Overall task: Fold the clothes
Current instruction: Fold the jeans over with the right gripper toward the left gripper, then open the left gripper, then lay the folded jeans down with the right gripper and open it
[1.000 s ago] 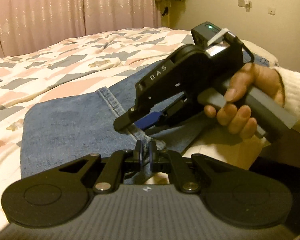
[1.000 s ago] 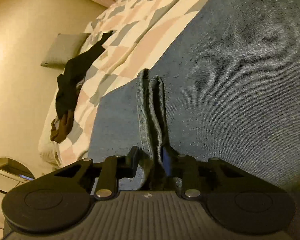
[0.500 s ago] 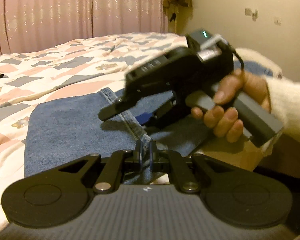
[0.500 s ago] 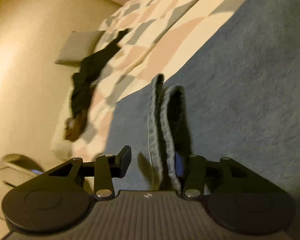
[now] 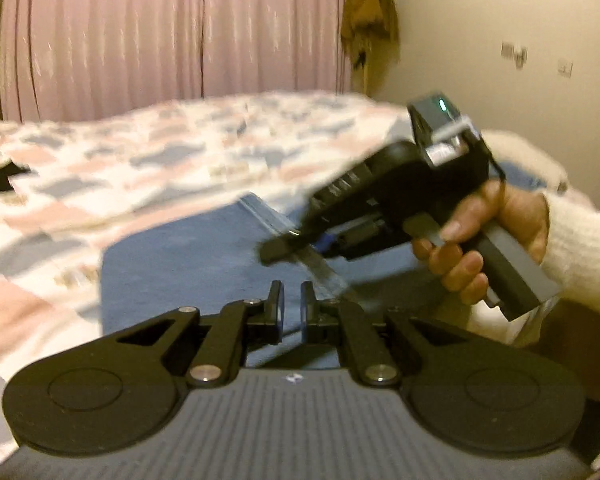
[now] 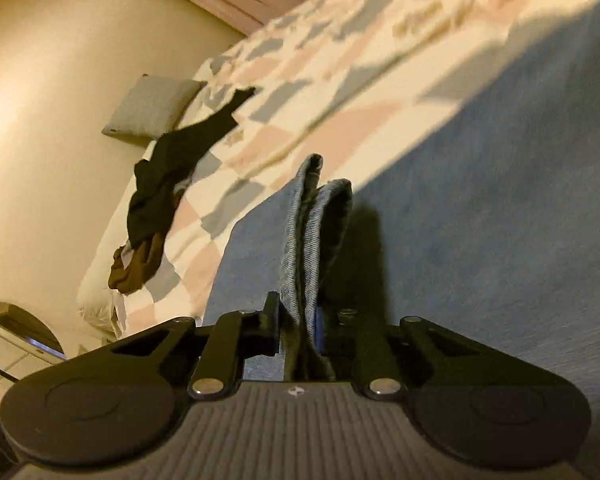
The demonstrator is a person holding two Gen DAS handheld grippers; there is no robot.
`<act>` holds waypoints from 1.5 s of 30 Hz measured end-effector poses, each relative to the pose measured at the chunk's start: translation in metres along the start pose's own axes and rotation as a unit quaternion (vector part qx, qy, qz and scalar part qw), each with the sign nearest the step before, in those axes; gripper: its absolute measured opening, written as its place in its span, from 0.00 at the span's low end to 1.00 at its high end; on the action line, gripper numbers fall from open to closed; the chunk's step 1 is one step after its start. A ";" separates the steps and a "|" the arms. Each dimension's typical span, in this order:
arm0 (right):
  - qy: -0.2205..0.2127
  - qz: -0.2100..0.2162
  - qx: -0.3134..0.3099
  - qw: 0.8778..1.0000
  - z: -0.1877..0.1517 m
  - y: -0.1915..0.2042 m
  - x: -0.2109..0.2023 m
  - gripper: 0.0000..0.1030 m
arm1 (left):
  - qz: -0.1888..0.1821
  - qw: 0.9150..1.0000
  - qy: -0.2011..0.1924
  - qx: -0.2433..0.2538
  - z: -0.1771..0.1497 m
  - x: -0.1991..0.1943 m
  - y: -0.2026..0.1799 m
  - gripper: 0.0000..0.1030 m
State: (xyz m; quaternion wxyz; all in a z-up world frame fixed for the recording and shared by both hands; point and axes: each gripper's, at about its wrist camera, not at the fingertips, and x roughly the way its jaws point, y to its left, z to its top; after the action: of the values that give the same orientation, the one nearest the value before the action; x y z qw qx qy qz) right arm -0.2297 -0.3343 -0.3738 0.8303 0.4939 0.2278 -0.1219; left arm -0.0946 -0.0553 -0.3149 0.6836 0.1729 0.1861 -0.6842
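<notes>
Jeans (image 5: 188,264) lie on a patchwork bed (image 5: 112,184) by pink curtains (image 5: 140,32); left claw (image 5: 291,312) slightly apart, right claw (image 6: 296,320) clamps their hem.

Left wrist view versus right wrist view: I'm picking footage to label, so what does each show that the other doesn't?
Only the left wrist view shows the pink curtains, the right gripper from outside and the hand holding it. Only the right wrist view shows the dark clothes, the grey pillow and the doubled denim hem between its fingers. Both show the jeans on the patterned bedspread.
</notes>
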 end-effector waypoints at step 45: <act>-0.153 -0.395 0.044 0.905 0.069 -0.201 -0.346 0.12 | -0.062 0.990 0.063 0.114 0.059 0.177 -0.134 0.08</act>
State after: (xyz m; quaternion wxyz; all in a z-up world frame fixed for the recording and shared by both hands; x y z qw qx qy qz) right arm -0.5971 -0.5000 -0.3268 0.7159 0.3752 0.2691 -0.5236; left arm -0.2287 -0.2386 -0.3477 0.6028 0.2802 0.1600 -0.7297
